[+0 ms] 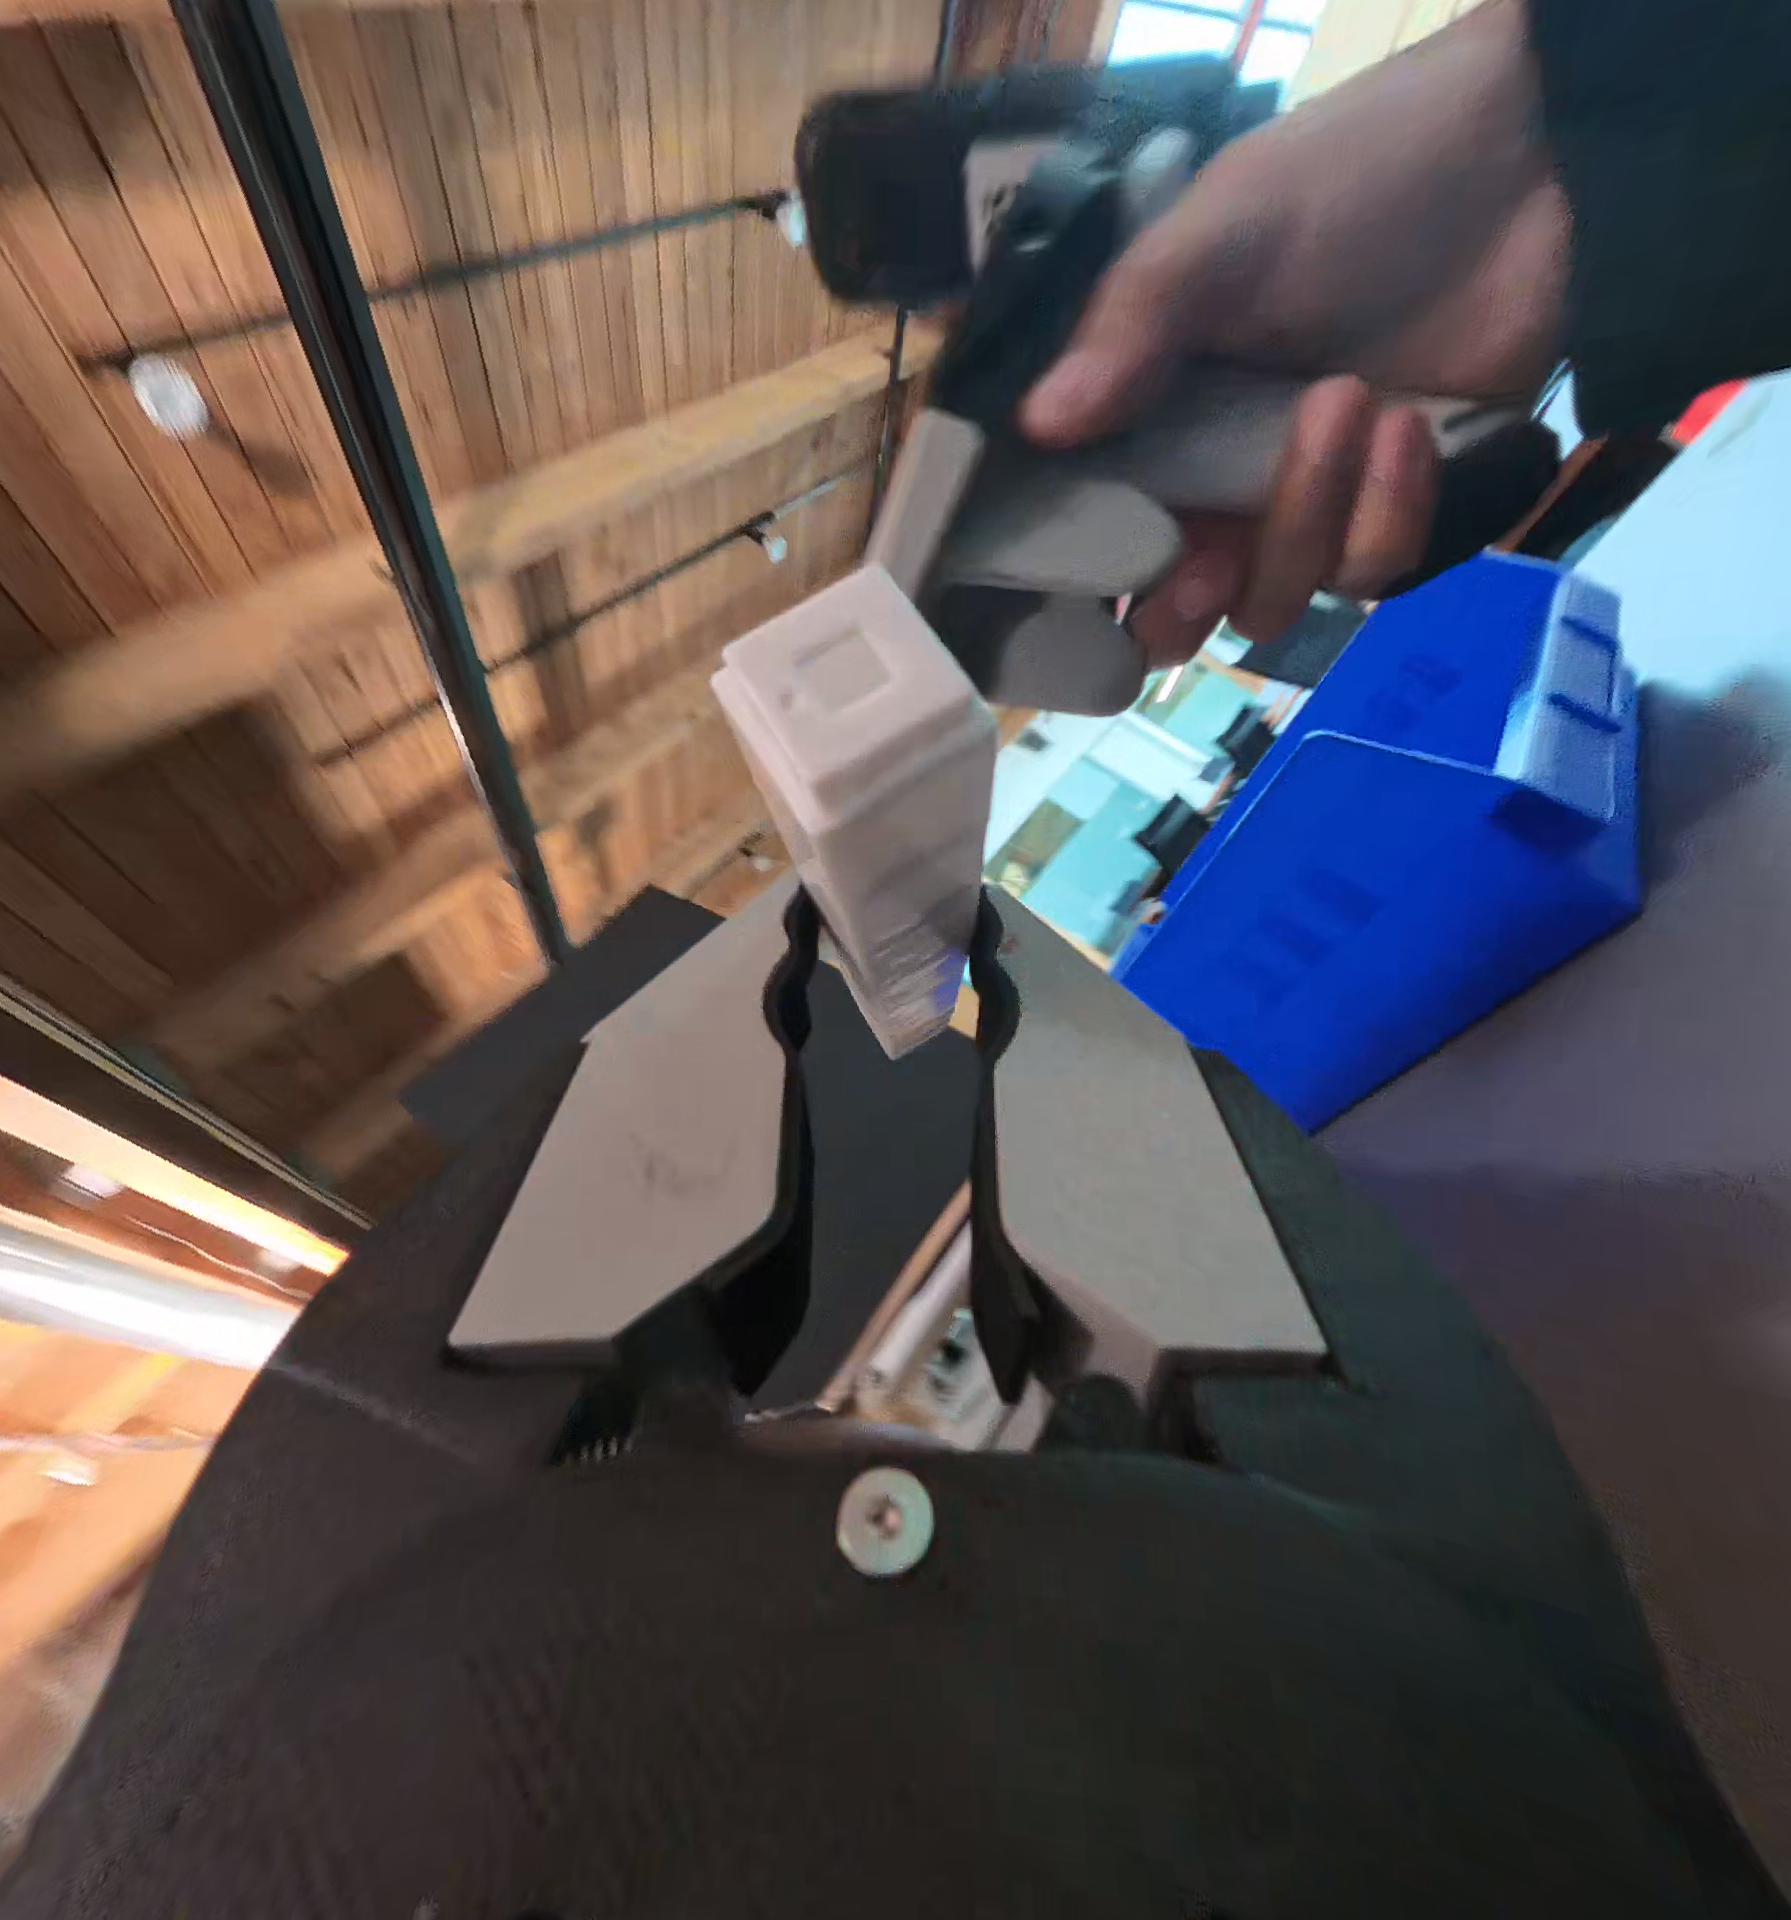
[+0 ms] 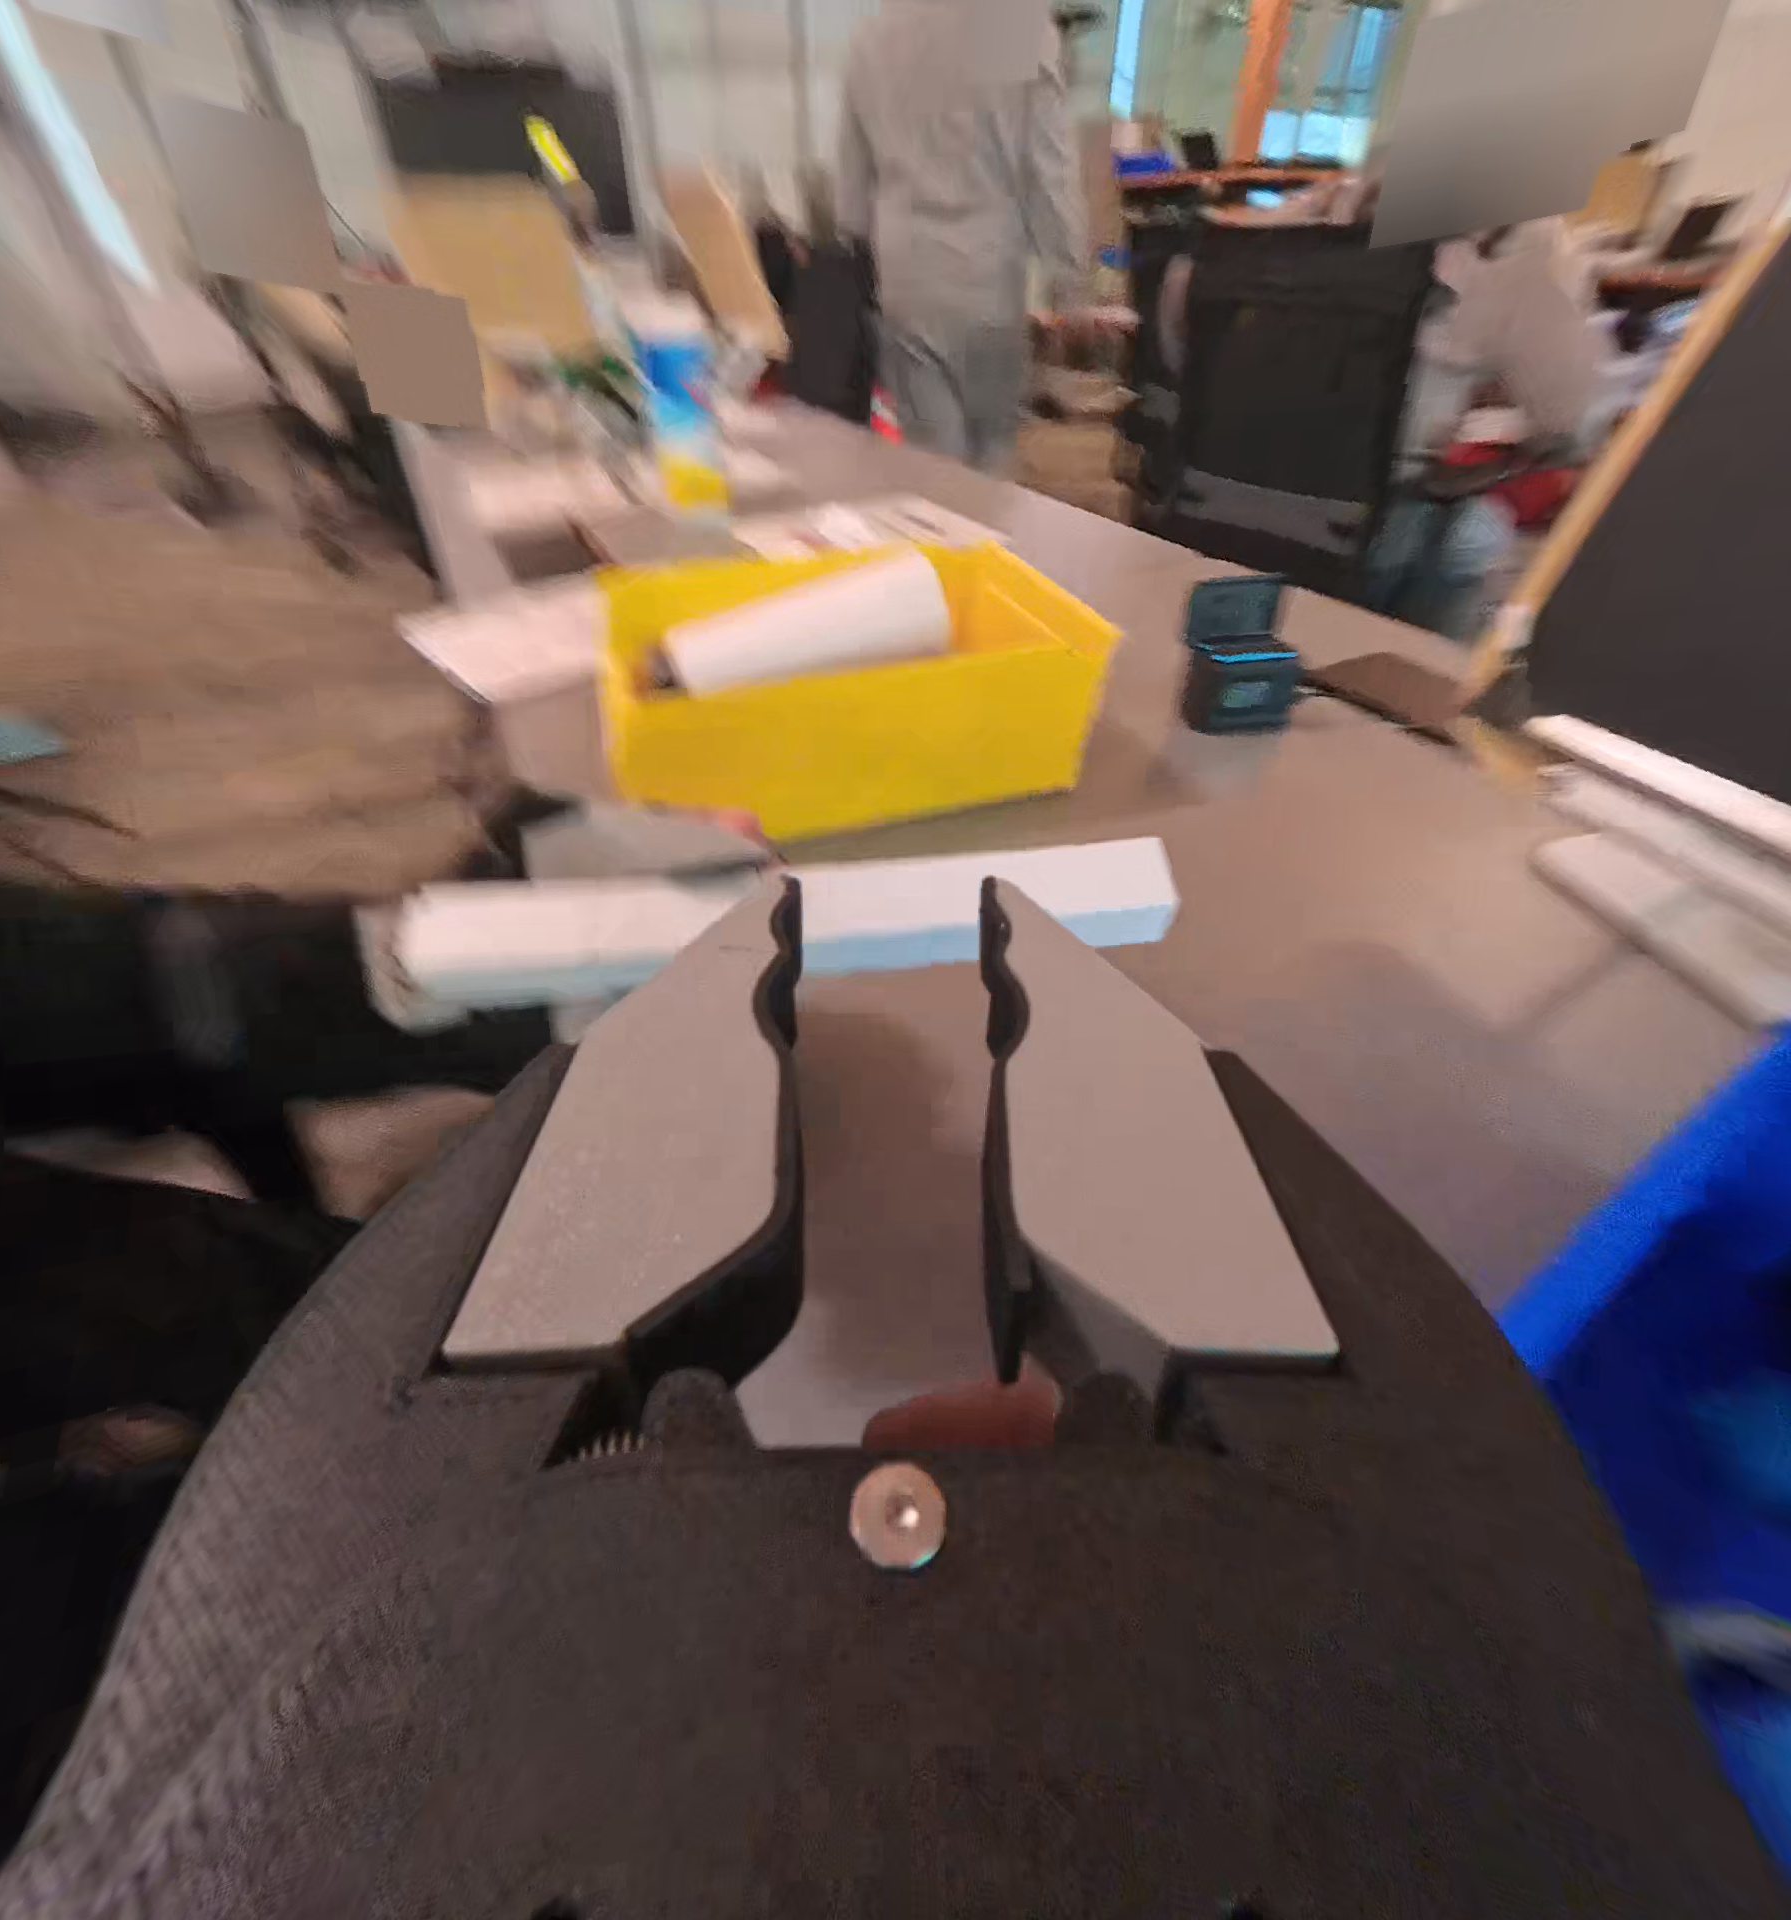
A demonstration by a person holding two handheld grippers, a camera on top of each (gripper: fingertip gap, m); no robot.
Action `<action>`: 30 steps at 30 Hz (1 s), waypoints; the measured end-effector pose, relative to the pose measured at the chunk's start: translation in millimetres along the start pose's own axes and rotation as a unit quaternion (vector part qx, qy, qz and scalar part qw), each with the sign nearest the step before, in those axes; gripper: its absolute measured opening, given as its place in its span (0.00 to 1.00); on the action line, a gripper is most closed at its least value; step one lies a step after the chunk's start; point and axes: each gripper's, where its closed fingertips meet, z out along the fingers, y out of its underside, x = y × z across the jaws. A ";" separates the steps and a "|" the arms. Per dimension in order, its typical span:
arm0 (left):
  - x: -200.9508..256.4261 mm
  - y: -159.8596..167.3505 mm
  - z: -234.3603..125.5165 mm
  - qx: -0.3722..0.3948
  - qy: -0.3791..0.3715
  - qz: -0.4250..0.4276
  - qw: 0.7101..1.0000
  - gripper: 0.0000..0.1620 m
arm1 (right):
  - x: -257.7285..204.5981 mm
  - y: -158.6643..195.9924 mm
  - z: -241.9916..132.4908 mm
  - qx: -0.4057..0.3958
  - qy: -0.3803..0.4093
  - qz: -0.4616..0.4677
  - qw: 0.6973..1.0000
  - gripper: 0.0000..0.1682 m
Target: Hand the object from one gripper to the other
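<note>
The left tongs (image 1: pixel 891 935) pinch a white rectangular block (image 1: pixel 860 779), its lower end hidden between the fingers. The right tongs (image 2: pixel 889 914) are spread and hold nothing; the block (image 2: pixel 984 904) lies crosswise just beyond their tips, blurred, above the grey tabletop (image 2: pixel 1338 883).

- Left gripper (image 1: pixel 893 940) clamps the lower end of a white box (image 1: pixel 860 790).
- Right gripper (image 1: pixel 1016 613), held by a hand (image 1: pixel 1317 343), sits just beside the box top.
- Blue bin (image 1: pixel 1390 914) rests on the table (image 1: pixel 1649 1247).
</note>
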 end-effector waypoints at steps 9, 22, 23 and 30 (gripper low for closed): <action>-12.2 -11.9 -2.4 0.008 -0.069 0.091 0.993 0.17 | -16.7 10.8 18.2 0.008 -0.141 0.179 0.974 0.37; -27.3 -7.6 -4.8 0.015 -0.079 -0.031 0.996 0.17 | -16.6 -5.1 42.4 0.117 -0.245 0.358 0.894 0.14; -27.3 -5.1 -4.4 0.011 -0.076 -0.040 0.996 0.17 | -15.2 -4.9 42.6 0.120 -0.248 0.364 0.890 0.13; -22.5 8.5 0.3 -0.021 -0.053 -0.086 0.995 0.12 | -1.7 -20.7 28.0 0.182 -0.210 0.325 0.904 0.00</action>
